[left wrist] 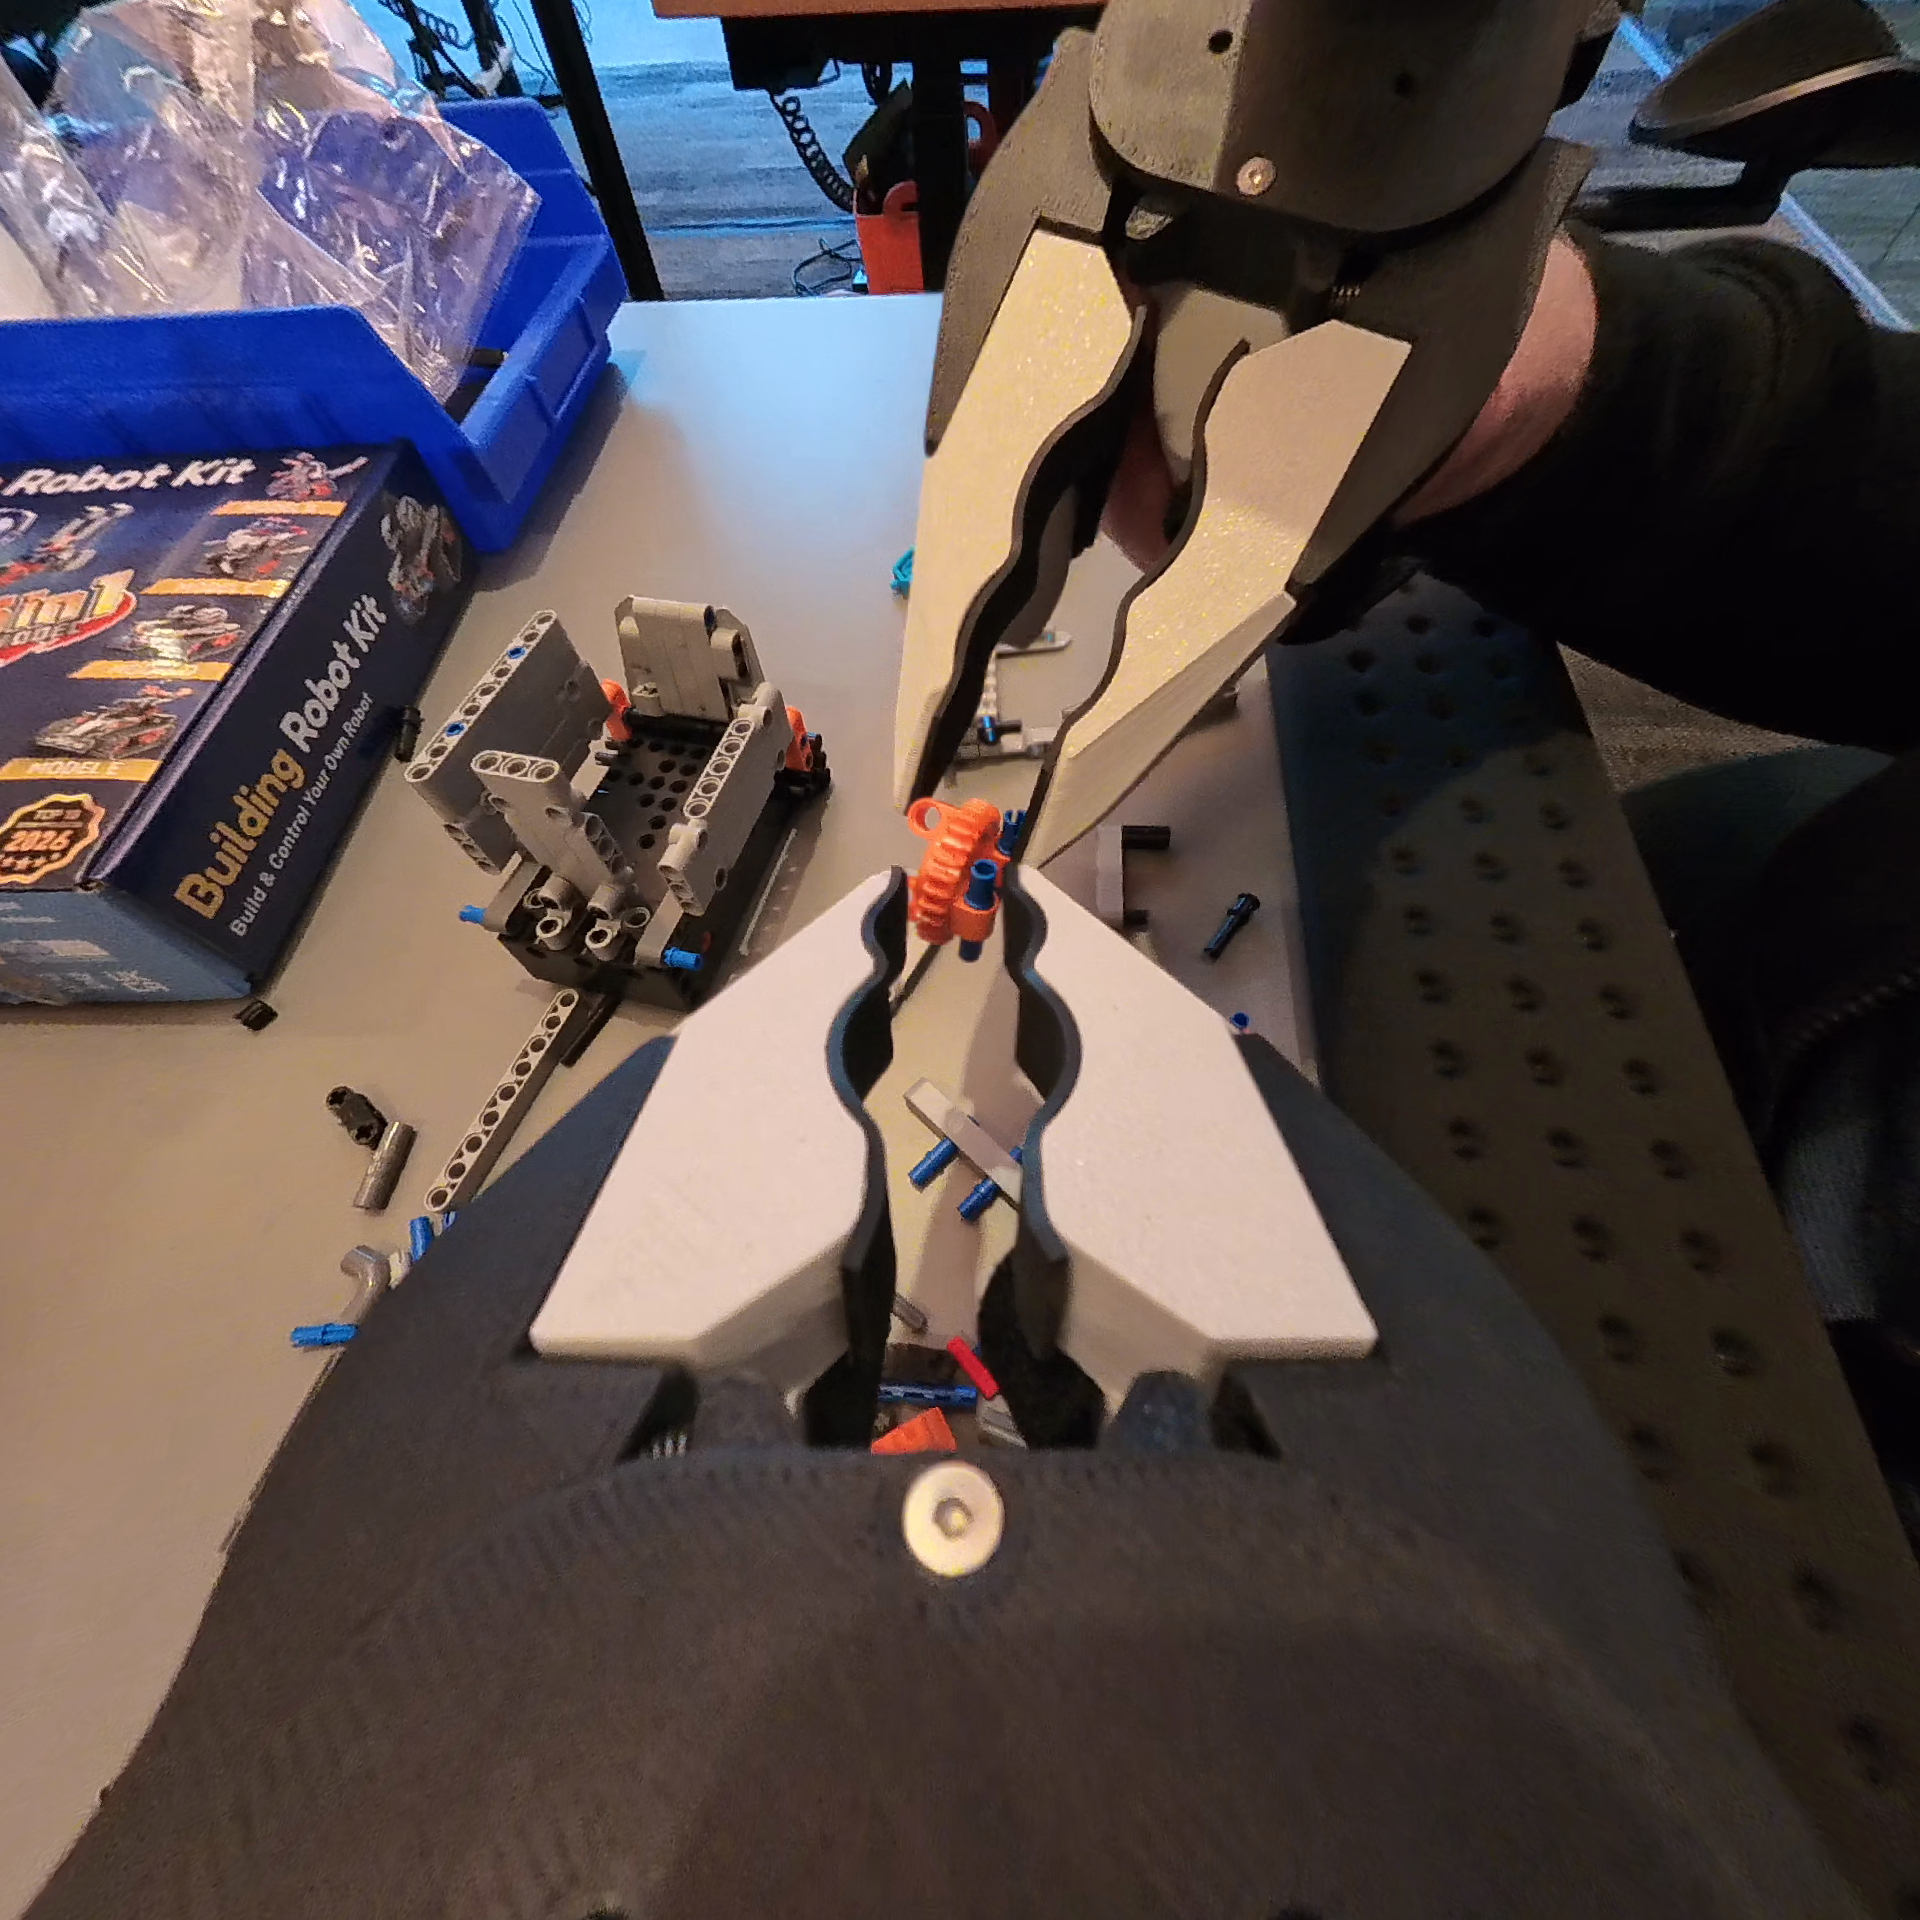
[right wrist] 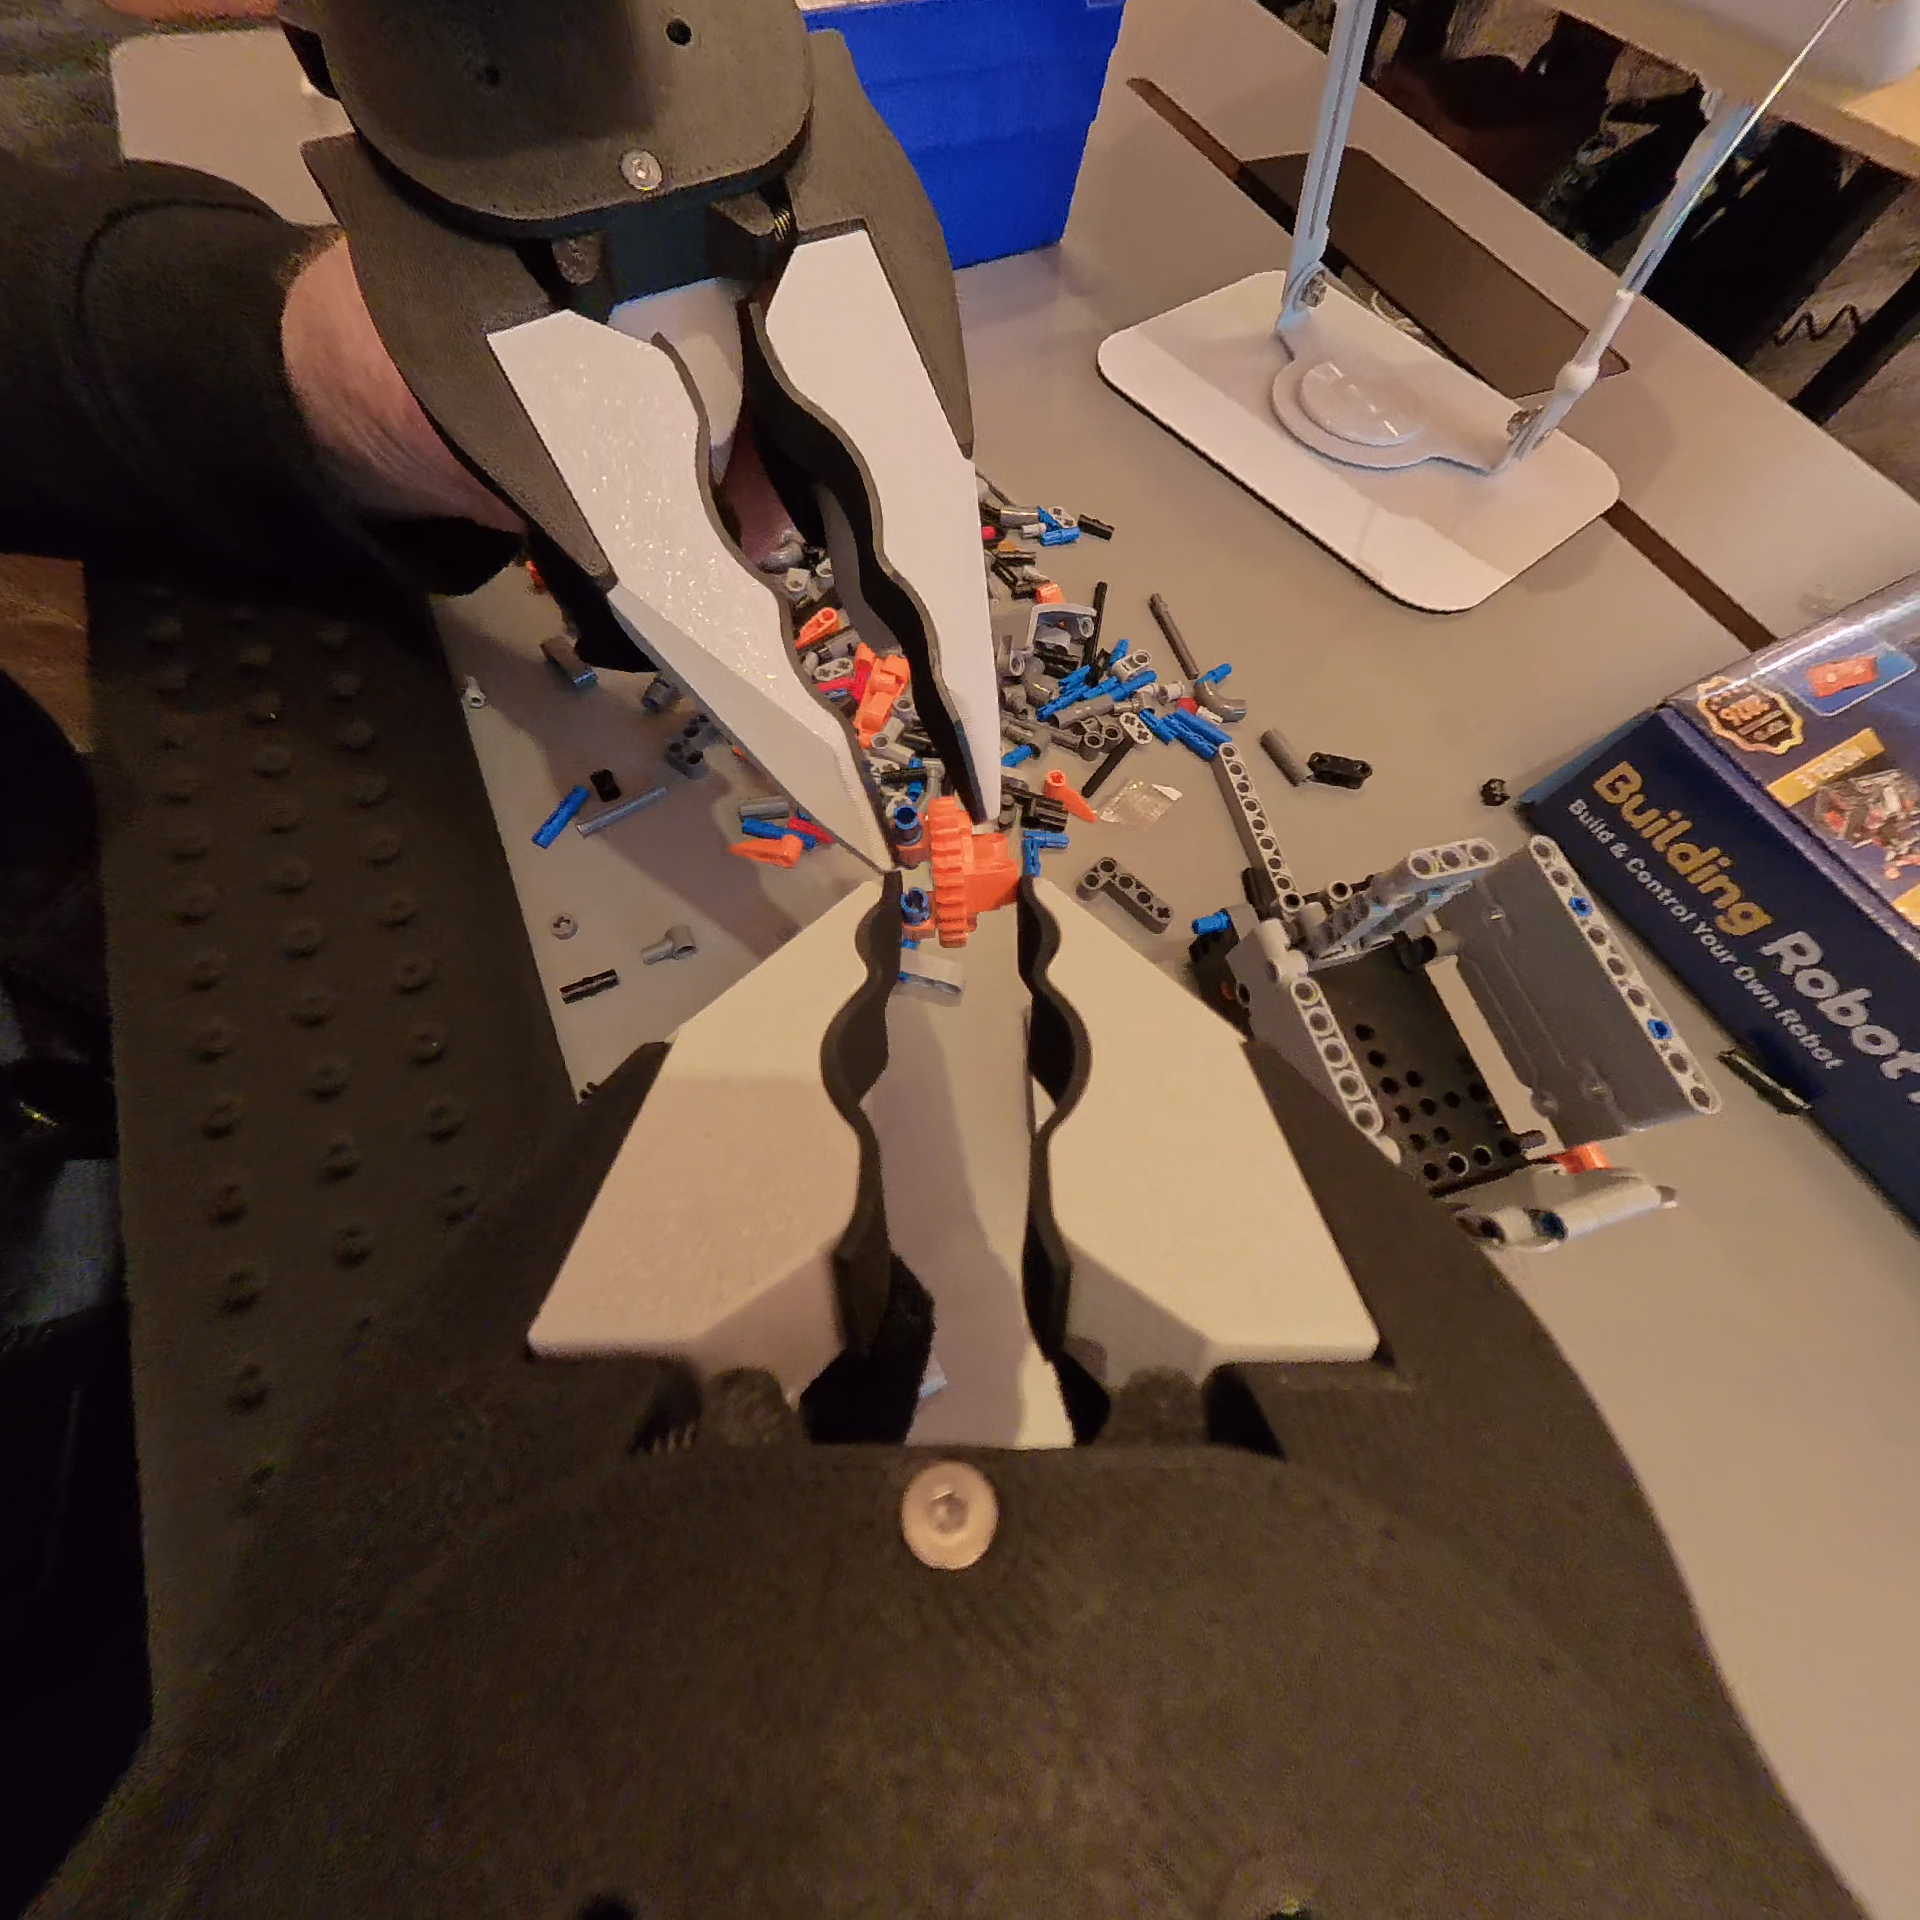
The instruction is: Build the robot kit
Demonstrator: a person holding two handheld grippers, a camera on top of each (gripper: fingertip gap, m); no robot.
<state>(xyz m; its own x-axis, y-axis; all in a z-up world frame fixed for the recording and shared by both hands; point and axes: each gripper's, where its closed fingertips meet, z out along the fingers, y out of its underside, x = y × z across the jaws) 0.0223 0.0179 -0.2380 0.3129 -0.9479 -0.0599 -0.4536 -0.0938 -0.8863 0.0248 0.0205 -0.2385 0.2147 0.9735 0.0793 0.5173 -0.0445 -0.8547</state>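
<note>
Left wrist view: both tools meeting at one part.
Left tool (left wrist: 951, 894) and right tool (right wrist: 956, 899) are both clamping the orange gear assembly (left wrist: 954, 871) above the tabletop (left wrist: 748, 436).

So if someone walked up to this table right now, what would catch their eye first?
Probably the orange gear piece in mid-frame, with the left gripper and right gripper meeting tip to tip around it. Next, the half-built grey model beside the dark blue kit box, and the scattered small parts.

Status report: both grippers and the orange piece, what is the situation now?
Left gripper and right gripper both shut on orange gear assembly, held above table. Loose parts pile behind.
</note>
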